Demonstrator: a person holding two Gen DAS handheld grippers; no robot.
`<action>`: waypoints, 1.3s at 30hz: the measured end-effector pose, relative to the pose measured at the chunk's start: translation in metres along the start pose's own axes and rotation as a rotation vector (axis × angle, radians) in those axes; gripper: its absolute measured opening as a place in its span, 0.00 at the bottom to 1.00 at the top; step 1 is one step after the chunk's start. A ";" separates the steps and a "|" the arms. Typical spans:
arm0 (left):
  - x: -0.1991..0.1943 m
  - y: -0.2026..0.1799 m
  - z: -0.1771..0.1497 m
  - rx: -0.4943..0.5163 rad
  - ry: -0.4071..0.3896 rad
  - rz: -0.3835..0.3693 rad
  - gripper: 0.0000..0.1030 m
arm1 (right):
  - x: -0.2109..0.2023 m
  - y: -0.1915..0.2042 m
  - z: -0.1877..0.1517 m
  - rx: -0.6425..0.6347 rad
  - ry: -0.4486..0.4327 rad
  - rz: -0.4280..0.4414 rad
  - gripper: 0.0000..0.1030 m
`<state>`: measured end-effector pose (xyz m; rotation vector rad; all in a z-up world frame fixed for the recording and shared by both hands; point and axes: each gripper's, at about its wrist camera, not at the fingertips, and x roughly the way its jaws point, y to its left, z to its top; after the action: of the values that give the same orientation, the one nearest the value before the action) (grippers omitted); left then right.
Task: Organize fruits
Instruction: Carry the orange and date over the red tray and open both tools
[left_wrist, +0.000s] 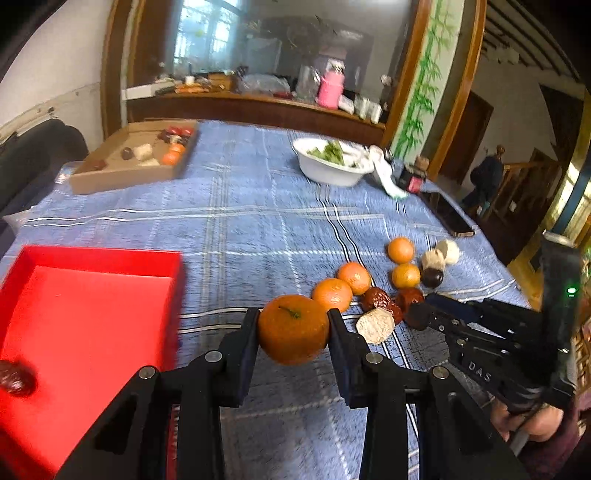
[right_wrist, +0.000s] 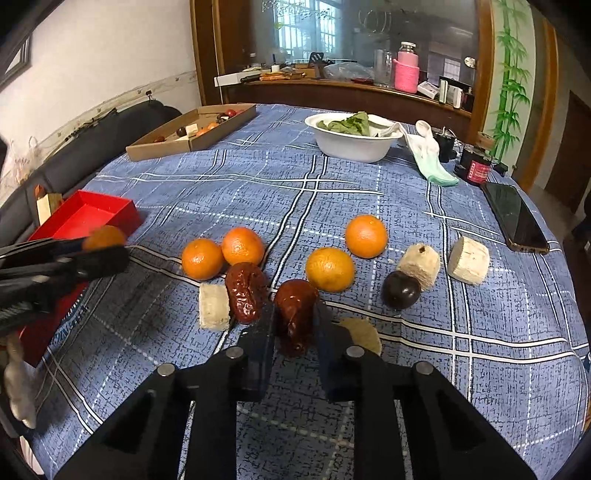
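You can read only one marking clearly: the white letters "DAS" on the black body of the right gripper (left_wrist: 419, 314), seen from your left wrist camera. The red box (right_wrist: 85, 218) carries pale lettering on its side and the dark jar (right_wrist: 476, 168) a red label, both too blurred to read.

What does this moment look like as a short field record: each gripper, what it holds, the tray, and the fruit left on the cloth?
left gripper: shut on an orange, lifted beside the red tray
right gripper: fingers either side of a red date on the cloth, apparently closed on it
red tray contents: one dark red date at the near edge
loose on tablecloth: four oranges, a second red date, a dark round fruit, pale cut chunks
background: cardboard box with more fruit, white bowl, phone
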<state>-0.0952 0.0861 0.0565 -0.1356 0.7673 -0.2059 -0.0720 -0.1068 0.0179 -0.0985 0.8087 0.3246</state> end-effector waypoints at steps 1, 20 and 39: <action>-0.008 0.006 0.000 -0.010 -0.013 0.002 0.36 | -0.002 -0.001 0.000 0.006 -0.004 0.004 0.17; -0.071 0.106 -0.029 -0.223 -0.107 0.057 0.36 | -0.009 0.002 0.001 0.096 0.069 0.047 0.22; -0.069 0.165 -0.033 -0.341 -0.081 0.168 0.37 | -0.039 0.080 0.035 0.037 0.043 0.284 0.25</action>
<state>-0.1444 0.2613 0.0472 -0.3986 0.7245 0.0920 -0.0987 -0.0334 0.0731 0.0453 0.8725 0.5764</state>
